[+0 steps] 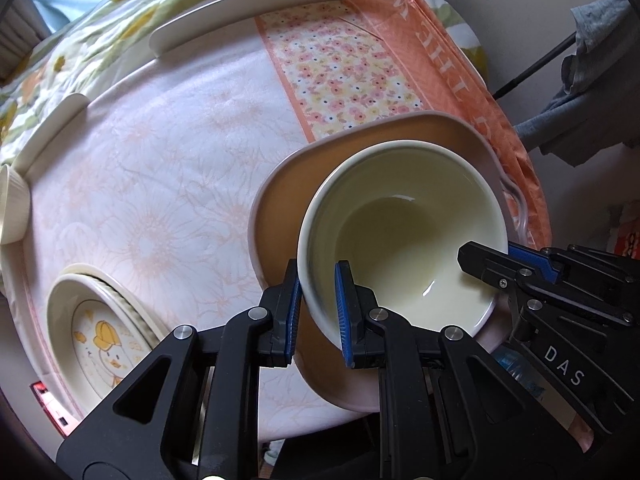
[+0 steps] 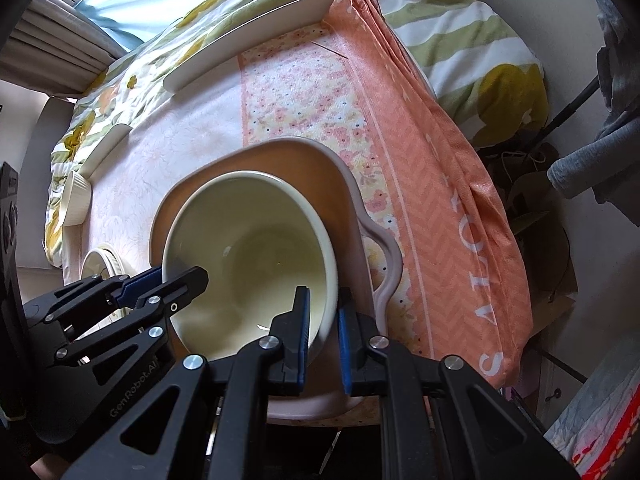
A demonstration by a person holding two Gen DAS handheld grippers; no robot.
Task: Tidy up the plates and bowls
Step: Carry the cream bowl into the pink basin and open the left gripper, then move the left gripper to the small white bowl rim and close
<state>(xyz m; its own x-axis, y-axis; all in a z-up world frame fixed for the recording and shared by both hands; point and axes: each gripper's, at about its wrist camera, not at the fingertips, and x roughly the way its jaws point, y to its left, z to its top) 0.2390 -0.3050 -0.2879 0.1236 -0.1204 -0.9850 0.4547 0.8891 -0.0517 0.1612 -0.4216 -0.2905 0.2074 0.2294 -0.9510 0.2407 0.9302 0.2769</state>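
The worktop (image 1: 168,184) is covered with a soft pale pink cloth that has a faint flower pattern, and a peach cloth (image 1: 424,40) with small printed flowers and white letters lies along the far side from the cream bowl. Beyond it is a quilt (image 2: 256,12) with yellow and green flowers.

The pink plate (image 1: 280,184) is wide, smooth and rounded-square, with a raised rim and a wavy handle-like edge. It sits on the worktop directly under the cream bowl. The cream bowl (image 1: 404,216) is round, deep and glossy, with a thick rim, and it stands tilted inside the pink plate.

To the left of the cream bowl, a shallow round duck plate (image 1: 100,340) with a yellow duck drawing lies on the worktop, on top of another ribbed dish. Further left, at the worktop edge, is a small ribbed cream cup (image 1: 14,208).

The left tool (image 1: 318,312) is narrowly open and its blue pads hold the near left rim of the cream bowl between them. The right tool (image 2: 324,332) is also narrow, with the right rim of the cream bowl between its pads; one finger is inside and one outside. Both tools touch the bowl from opposite sides.
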